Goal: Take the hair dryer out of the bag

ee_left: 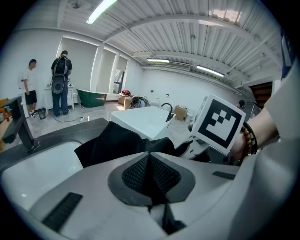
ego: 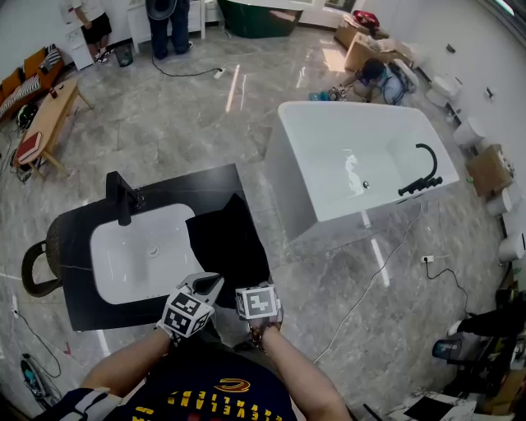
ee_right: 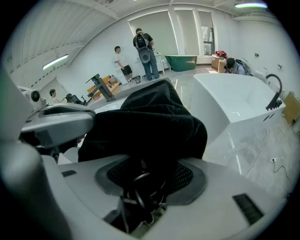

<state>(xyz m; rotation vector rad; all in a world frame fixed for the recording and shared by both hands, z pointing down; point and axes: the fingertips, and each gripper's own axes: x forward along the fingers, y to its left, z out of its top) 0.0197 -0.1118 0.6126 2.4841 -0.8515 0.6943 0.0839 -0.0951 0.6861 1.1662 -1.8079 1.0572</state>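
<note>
A black cloth bag (ego: 226,242) lies on the dark counter (ego: 205,182), right of the white sink, and its near end is gathered at both grippers. My left gripper (ego: 210,285) is shut, with a fold of the bag's fabric (ee_left: 117,143) pinched between its pads (ee_left: 150,157). Just to its right, my right gripper (ego: 253,289) points steeply down into the bag's mouth. In the right gripper view the bag (ee_right: 145,122) bulges over that gripper (ee_right: 145,176), and loops of black cord (ee_right: 136,187) sit between its closed jaws. The hair dryer's body is hidden.
A white sink (ego: 140,255) with a black faucet (ego: 123,197) fills the counter's left. A white bathtub (ego: 353,164) stands to the right across a strip of floor. A dark basket (ego: 37,263) sits at the counter's left end. People (ego: 168,25) stand far back.
</note>
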